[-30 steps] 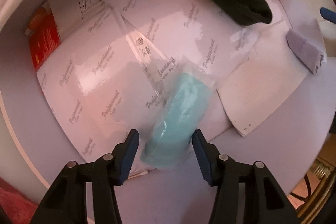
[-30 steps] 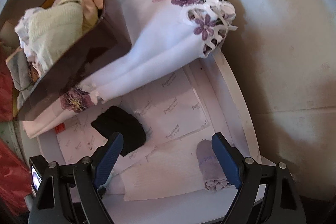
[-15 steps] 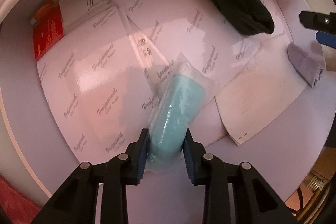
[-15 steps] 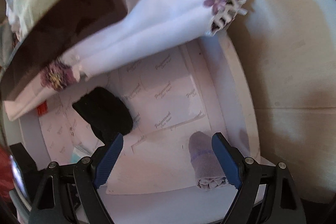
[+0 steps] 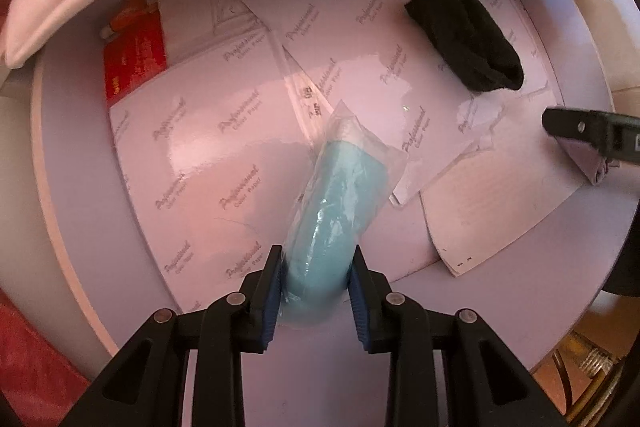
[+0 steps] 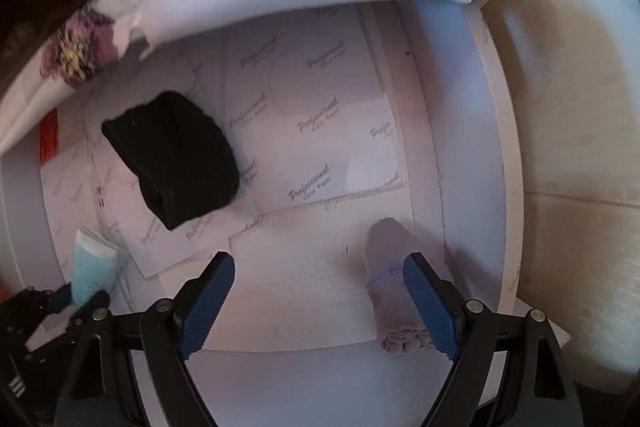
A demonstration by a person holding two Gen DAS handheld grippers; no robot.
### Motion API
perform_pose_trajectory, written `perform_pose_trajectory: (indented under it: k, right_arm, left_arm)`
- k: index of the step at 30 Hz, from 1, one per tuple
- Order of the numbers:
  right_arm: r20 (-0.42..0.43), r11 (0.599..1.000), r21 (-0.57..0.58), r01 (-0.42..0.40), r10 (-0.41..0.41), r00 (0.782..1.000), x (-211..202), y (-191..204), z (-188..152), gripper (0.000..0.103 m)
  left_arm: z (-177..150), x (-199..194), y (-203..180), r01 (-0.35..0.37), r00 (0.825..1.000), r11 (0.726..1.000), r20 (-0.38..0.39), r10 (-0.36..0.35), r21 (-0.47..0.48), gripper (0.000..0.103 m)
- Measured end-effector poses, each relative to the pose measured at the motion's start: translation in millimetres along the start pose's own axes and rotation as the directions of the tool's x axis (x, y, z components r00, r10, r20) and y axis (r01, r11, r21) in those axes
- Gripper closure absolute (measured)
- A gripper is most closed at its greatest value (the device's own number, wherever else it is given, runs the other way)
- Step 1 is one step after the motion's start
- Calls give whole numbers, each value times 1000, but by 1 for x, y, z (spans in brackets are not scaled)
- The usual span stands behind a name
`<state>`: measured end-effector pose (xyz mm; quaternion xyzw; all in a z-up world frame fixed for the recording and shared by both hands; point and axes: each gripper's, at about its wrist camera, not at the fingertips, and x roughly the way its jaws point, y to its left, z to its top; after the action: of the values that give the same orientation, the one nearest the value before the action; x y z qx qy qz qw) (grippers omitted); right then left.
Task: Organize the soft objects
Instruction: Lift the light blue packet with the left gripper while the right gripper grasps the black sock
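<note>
Left tool (image 5: 316, 281) grips the wrapped blue roll (image 5: 340, 203), long axis pointing away; right tool (image 6: 318, 301) spread wide

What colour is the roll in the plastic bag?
Light blue roll, clearest in the left wrist view.

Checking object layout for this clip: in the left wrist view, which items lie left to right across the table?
Red packet → blue roll in plastic wrap, clamped in the left gripper → black sock → right gripper over the lilac cloth.
</note>
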<state>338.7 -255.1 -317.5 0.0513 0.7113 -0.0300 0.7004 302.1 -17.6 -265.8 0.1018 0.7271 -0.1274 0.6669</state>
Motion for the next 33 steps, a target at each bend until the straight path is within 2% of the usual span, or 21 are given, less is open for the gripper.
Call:
perform_pose_trajectory:
  k: [8, 18, 26, 33]
  right_arm:
    - [2, 999, -44, 21, -21, 1000, 8, 9, -2, 16]
    - [54, 997, -67, -42, 46, 997, 1, 15, -1, 16]
    - [158, 984, -152, -90, 114, 981, -21, 36, 4, 16]
    - [210, 968, -247, -36, 90, 974, -24, 74, 12, 17]
  left_arm:
    - [-8, -22, -3, 0, 999, 998, 48, 3, -61, 73]
    - [-22, -40, 11, 7, 998, 991, 68, 2, -134, 73]
    - [-33, -53, 13, 17, 996, 987, 92, -3, -160, 73]
    - [-34, -48, 17, 17, 995, 985, 95, -1, -169, 73]
